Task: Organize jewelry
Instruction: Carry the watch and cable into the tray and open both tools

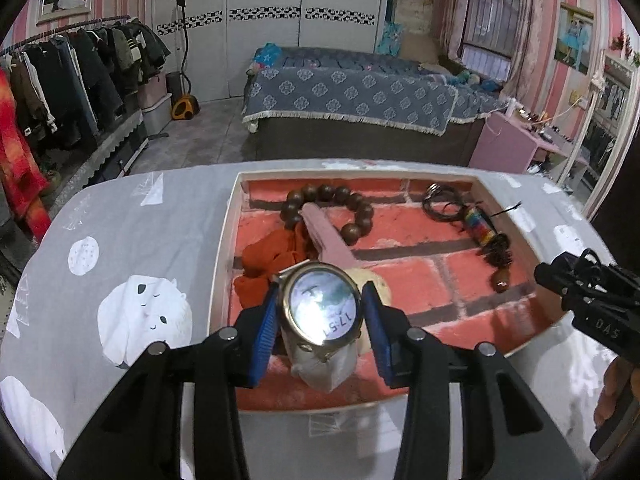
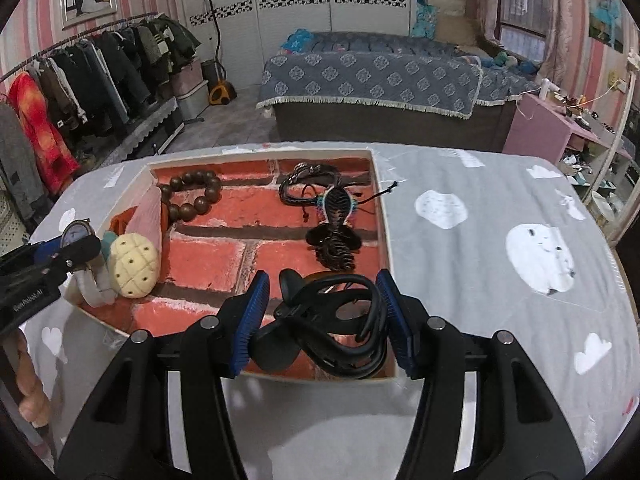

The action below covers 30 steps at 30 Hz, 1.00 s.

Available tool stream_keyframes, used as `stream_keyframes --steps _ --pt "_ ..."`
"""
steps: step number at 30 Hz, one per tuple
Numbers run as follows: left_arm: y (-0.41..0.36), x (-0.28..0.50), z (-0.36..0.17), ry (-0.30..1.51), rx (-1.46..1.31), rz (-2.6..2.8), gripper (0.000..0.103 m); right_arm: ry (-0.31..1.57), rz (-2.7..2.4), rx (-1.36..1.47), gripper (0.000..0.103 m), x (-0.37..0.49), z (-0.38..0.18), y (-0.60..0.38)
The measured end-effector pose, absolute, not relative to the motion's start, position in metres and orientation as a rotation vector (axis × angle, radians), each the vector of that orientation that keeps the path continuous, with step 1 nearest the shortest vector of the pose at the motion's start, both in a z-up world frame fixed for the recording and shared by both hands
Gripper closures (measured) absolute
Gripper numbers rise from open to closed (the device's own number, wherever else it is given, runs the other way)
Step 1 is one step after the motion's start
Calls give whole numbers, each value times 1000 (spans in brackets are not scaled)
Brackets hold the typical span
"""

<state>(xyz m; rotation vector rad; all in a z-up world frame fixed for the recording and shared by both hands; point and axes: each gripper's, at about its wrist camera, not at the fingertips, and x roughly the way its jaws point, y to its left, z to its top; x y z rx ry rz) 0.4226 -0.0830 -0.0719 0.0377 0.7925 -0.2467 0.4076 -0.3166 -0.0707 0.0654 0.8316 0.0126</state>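
Clearly at risk of a tip-over: left gripper (image 1: 320, 312) clamped on watch (image 1: 323, 307) above tray (image 2: 384, 216) near edge, right gripper (image 2: 320, 320) clamped on black clip (image 2: 336, 320), both crowding pineapple charm (image 2: 134, 266).

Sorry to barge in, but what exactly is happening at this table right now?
A person is sorting jewelry into a brick-patterned tray. The left tool grips a gold-rimmed watch over the tray's near left corner. The right tool brackets a black hair clip at the near edge. A wooden bead bracelet already lies inside.
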Motion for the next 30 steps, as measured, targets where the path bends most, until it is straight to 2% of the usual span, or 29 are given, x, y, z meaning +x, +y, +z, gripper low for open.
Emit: stream_keyframes --steps 10,27,30 --pt "-70 438 -90 791 43 -201 61 831 -6 63 48 425 -99 -317" --pt "-59 447 -96 783 9 -190 59 806 -14 27 47 438 -115 -313" --pt "-59 446 -96 779 18 -176 53 814 -9 22 47 439 -116 -311"
